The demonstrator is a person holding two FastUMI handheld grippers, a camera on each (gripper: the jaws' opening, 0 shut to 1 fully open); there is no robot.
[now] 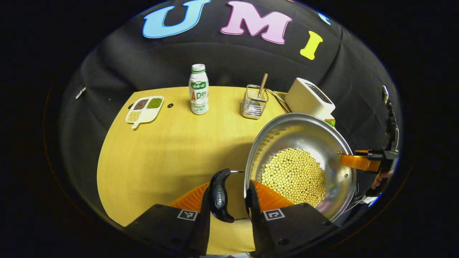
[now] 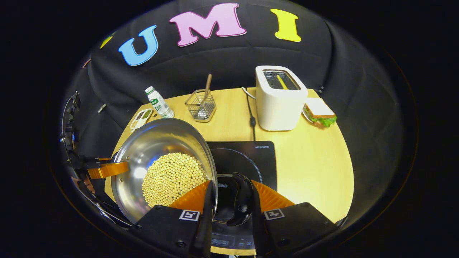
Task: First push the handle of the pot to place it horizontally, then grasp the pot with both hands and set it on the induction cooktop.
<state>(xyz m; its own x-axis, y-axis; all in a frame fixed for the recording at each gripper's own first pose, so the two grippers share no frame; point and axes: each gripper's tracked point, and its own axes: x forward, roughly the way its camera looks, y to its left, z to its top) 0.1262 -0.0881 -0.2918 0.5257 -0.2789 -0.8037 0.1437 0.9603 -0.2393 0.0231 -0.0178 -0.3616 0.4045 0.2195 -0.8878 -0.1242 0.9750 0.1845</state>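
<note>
A steel pot (image 1: 301, 139) with a layer of soybeans (image 1: 294, 175) hangs between both grippers, above the yellow table (image 1: 161, 161). My left gripper (image 1: 229, 184) is shut across the pot's black side handle (image 1: 219, 195), one finger outside the handle and the other inside the rim. In the right gripper view, my right gripper (image 2: 231, 182) clamps the opposite black handle (image 2: 242, 200) the same way, with the pot (image 2: 157, 139) to its left. The black induction cooktop (image 2: 247, 157) lies just under and beyond that handle. Each gripper also appears at the pot's far side, the right gripper (image 1: 362, 163) and the left gripper (image 2: 104, 169).
At the table's back stand a white bottle (image 1: 198, 89), a sectioned dish of beans (image 1: 145, 109), a wire basket (image 2: 201, 104) with a wooden stick, and a white toaster (image 2: 279, 100) with its cable (image 2: 251, 111). A sandwich (image 2: 319, 113) lies right of the toaster.
</note>
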